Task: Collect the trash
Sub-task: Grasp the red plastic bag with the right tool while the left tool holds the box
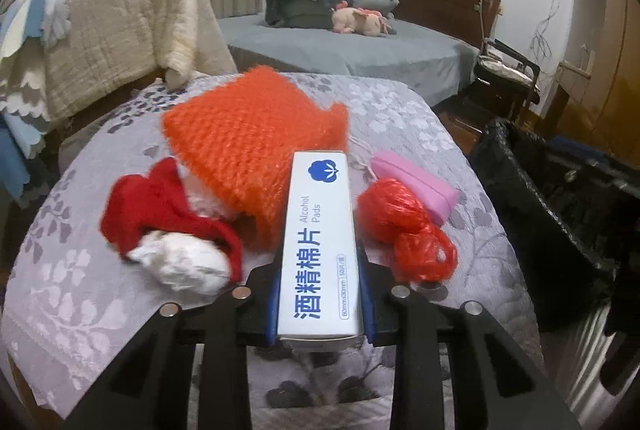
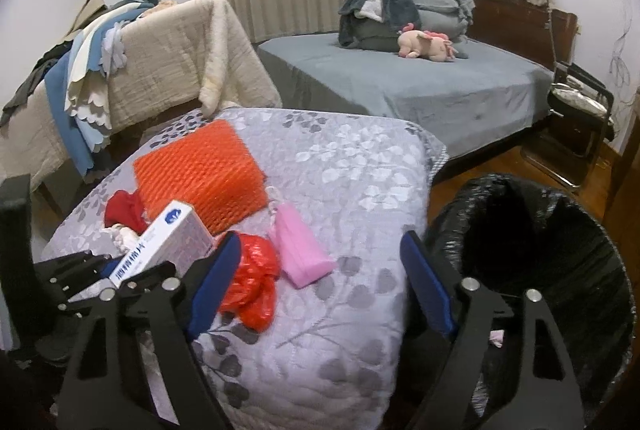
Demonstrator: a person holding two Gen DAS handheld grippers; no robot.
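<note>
My left gripper (image 1: 320,294) pinches the alcohol pads box (image 1: 318,246) by its long sides, blue pads pressed on both faces; the box runs lengthwise up the centre of the left wrist frame, lifted above the floral quilted surface (image 1: 400,110). My right gripper (image 2: 316,282) stands spread, nothing between its fingers, low centre of its frame over bare quilt. On the surface: crumpled red plastic bag (image 1: 404,226) right of the box, pink pouch (image 1: 416,186) beyond it, orange knitted piece (image 1: 248,142) centre, red cloth (image 1: 160,206) and white paper wad (image 1: 180,262) at left. Black-lined trash bin (image 2: 532,254) fills the lower right of the right wrist frame.
</note>
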